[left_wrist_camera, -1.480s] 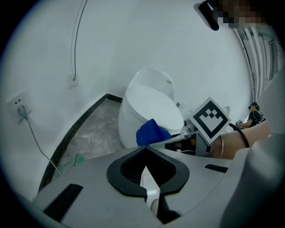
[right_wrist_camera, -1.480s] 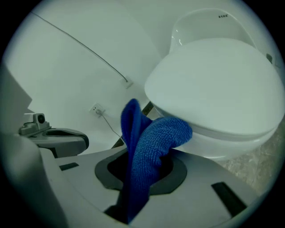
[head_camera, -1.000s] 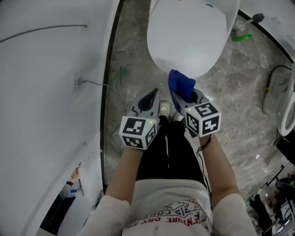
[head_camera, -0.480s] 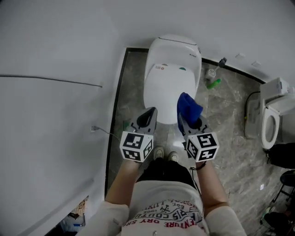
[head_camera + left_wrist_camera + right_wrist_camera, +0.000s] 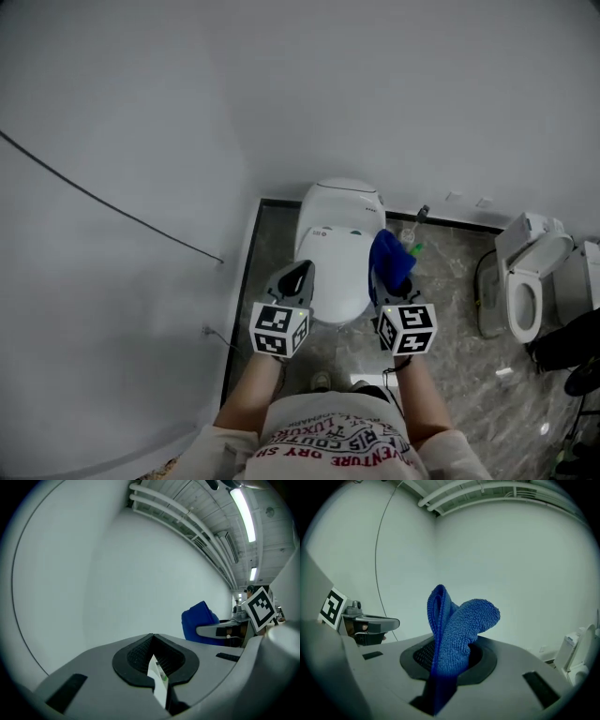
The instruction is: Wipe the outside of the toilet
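Observation:
The white toilet (image 5: 339, 246) stands against the far wall with its lid down. Both grippers are held up side by side in front of it, level with its front rim in the head view. My right gripper (image 5: 390, 284) is shut on a folded blue cloth (image 5: 390, 260), which sticks up from the jaws as a thick loop (image 5: 457, 630). My left gripper (image 5: 297, 277) is shut with nothing in it; its pads (image 5: 140, 654) leave only a thin slit. The left gripper view shows the cloth (image 5: 199, 620) to the right, and both gripper views face a bare white wall.
A second toilet (image 5: 525, 281) with its lid up stands at the right. A green bottle (image 5: 415, 249) and a brush (image 5: 422, 214) sit on the grey floor beside the main toilet. A thin cable (image 5: 112, 211) runs down the white wall at left to a socket (image 5: 208, 330).
The head view has tilted up and drawn back, so the toilet looks smaller and farther off. Both grippers stay side by side, the right still holding the cloth.

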`<action>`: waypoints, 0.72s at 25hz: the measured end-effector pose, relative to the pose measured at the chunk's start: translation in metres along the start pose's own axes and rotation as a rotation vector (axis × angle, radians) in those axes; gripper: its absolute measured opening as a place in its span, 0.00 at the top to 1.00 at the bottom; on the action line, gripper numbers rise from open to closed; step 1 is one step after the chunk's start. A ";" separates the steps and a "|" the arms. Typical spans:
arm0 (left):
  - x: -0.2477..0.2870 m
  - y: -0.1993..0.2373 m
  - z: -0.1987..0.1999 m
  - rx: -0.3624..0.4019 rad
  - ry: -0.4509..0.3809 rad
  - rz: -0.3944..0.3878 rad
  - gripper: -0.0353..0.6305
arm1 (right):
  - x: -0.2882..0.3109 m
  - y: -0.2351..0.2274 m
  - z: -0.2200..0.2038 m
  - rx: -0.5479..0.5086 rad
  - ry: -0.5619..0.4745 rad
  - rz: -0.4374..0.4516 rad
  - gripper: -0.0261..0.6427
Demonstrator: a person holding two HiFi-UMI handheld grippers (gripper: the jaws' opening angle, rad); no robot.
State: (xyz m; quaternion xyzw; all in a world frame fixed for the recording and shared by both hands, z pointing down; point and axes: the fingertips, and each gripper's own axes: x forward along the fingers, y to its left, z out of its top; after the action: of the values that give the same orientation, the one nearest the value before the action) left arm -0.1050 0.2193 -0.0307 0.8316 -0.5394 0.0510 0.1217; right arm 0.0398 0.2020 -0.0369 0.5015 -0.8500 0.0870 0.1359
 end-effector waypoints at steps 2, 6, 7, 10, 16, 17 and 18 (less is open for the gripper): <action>-0.008 -0.001 0.019 0.009 -0.036 -0.013 0.94 | -0.007 0.002 0.017 -0.016 -0.028 -0.018 0.85; -0.024 -0.003 0.056 0.031 -0.094 -0.019 0.94 | -0.019 0.004 0.041 -0.025 -0.071 -0.054 0.85; -0.028 -0.003 0.062 0.036 -0.100 -0.011 0.94 | -0.022 0.004 0.046 -0.027 -0.079 -0.060 0.85; -0.039 -0.003 0.076 0.053 -0.119 0.005 0.94 | -0.032 0.012 0.052 -0.040 -0.098 -0.064 0.85; -0.050 -0.016 0.101 0.092 -0.166 -0.004 0.94 | -0.045 0.019 0.064 -0.046 -0.130 -0.026 0.85; -0.051 -0.018 0.101 0.100 -0.168 -0.007 0.94 | -0.046 0.020 0.063 -0.048 -0.130 -0.024 0.85; -0.053 -0.020 0.101 0.107 -0.170 -0.010 0.94 | -0.048 0.020 0.062 -0.048 -0.129 -0.024 0.85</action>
State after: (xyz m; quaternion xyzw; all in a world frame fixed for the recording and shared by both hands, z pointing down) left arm -0.1132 0.2481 -0.1423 0.8409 -0.5403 0.0084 0.0313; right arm 0.0353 0.2336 -0.1108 0.5129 -0.8527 0.0323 0.0938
